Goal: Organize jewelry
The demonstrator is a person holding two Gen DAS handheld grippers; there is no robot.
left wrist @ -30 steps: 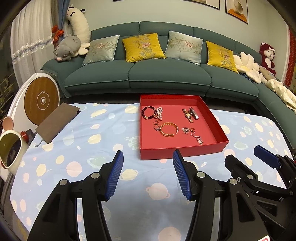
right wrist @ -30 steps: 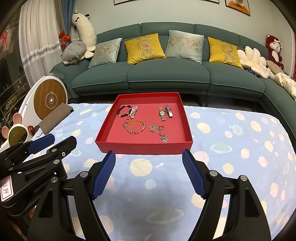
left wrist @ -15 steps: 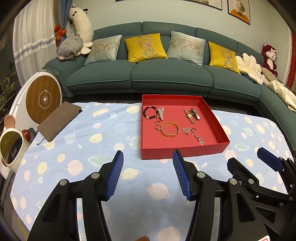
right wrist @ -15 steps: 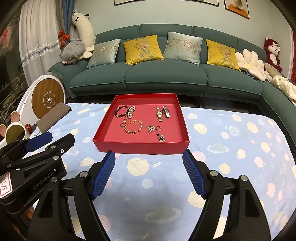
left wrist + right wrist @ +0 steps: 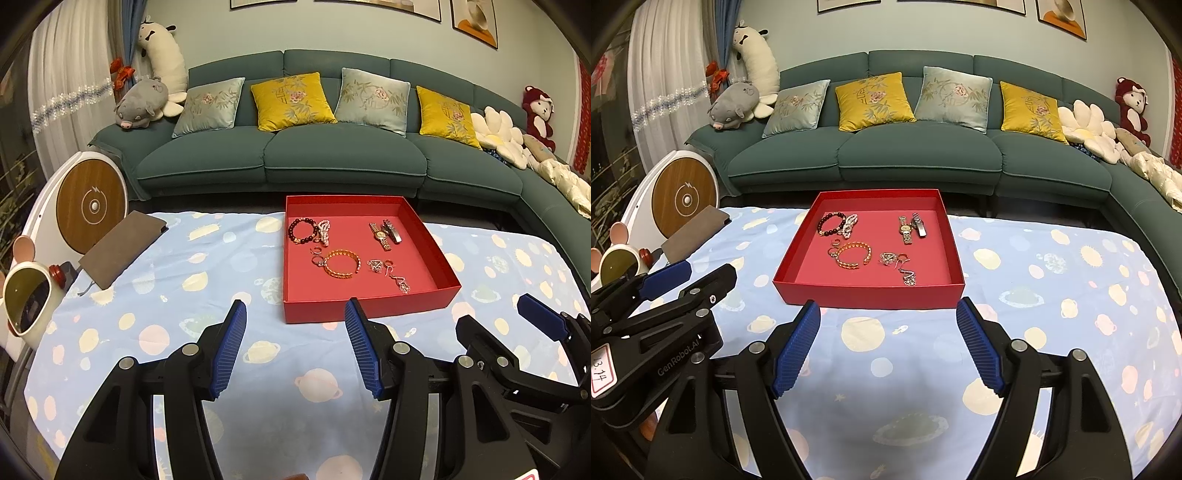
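A red tray [image 5: 436, 243] [image 5: 798, 254] sits on the blue planet-print cloth. In it lie a dark bead bracelet [image 5: 302, 230] [image 5: 831, 223], a pearl piece [image 5: 324, 230] [image 5: 849, 224], a gold chain bracelet [image 5: 341, 264] [image 5: 852, 255], two watches [image 5: 386, 232] [image 5: 911, 226], small rings [image 5: 317, 254] and silver earrings [image 5: 400, 282] [image 5: 908, 277]. My left gripper [image 5: 293, 345] is open and empty, short of the tray's near wall. My right gripper [image 5: 888, 349] is open and empty, also short of the tray.
A brown notebook [image 5: 122, 247] [image 5: 692, 234] lies at the cloth's left edge. A round white-and-wood device [image 5: 92, 201] and a cream mirror [image 5: 26, 299] stand left of the table. A green sofa [image 5: 332, 155] with cushions runs behind.
Both grippers have drawn back and risen slightly, so the tray looks a little farther away. Both stay open. The jewelry has not moved.
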